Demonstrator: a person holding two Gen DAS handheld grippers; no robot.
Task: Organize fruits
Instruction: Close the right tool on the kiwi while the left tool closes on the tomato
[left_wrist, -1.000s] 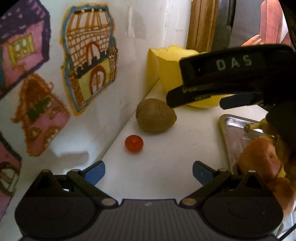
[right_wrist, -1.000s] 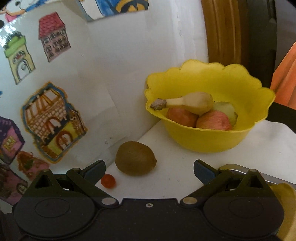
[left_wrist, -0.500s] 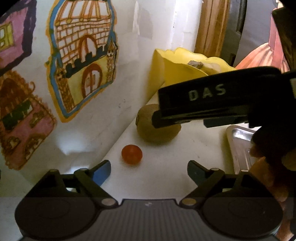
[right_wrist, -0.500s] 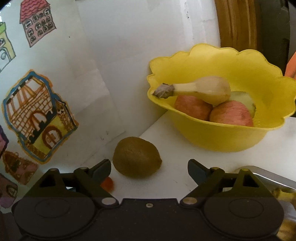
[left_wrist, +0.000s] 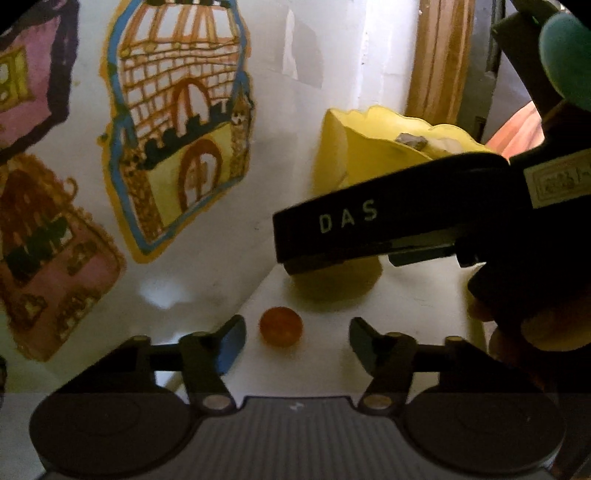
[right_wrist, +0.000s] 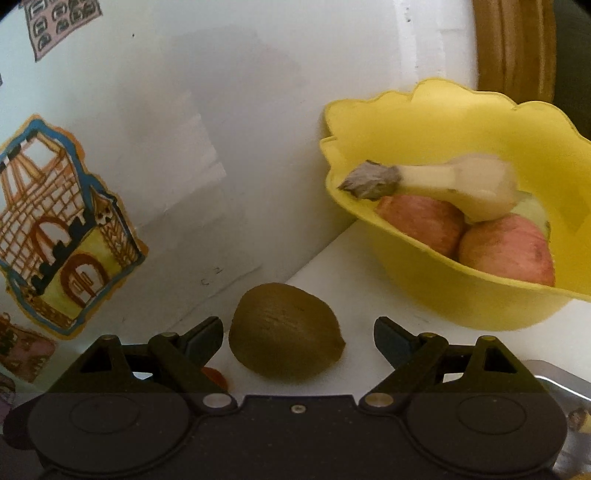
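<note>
The right tongs (right_wrist: 298, 334) stand apart with the kiwi (right_wrist: 286, 330) lying between their fingers, low on the white table (right_wrist: 354, 291) near its left edge, where the paper wall of drawn houses (right_wrist: 62, 225) rises. The left tongs (left_wrist: 297, 332) are likewise apart, and the small red cherry tomato (left_wrist: 280, 326) sits between their tips, close to that same wall edge. In the left wrist view the body of the right tongs crosses just above and hides most of the kiwi, so the two tools work very near each other. The likely trouble is a collision between them if both close and lift together. The kiwi is rounded and could roll out of the fingers toward the wall if they close off-centre, and the tomato is small and soft enough to squirt away or be crushed. Further back, toward the far left corner of the table, stands the yellow scalloped bowl (right_wrist: 461, 302), holding two reddish apples (right_wrist: 506, 251), a pale banana (right_wrist: 461, 181) laid over them with its stem toward the rim, and a greenish fruit only partly seen behind. A metal tray (right_wrist: 565, 384) shows at the right edge, its contents not clear.
</note>
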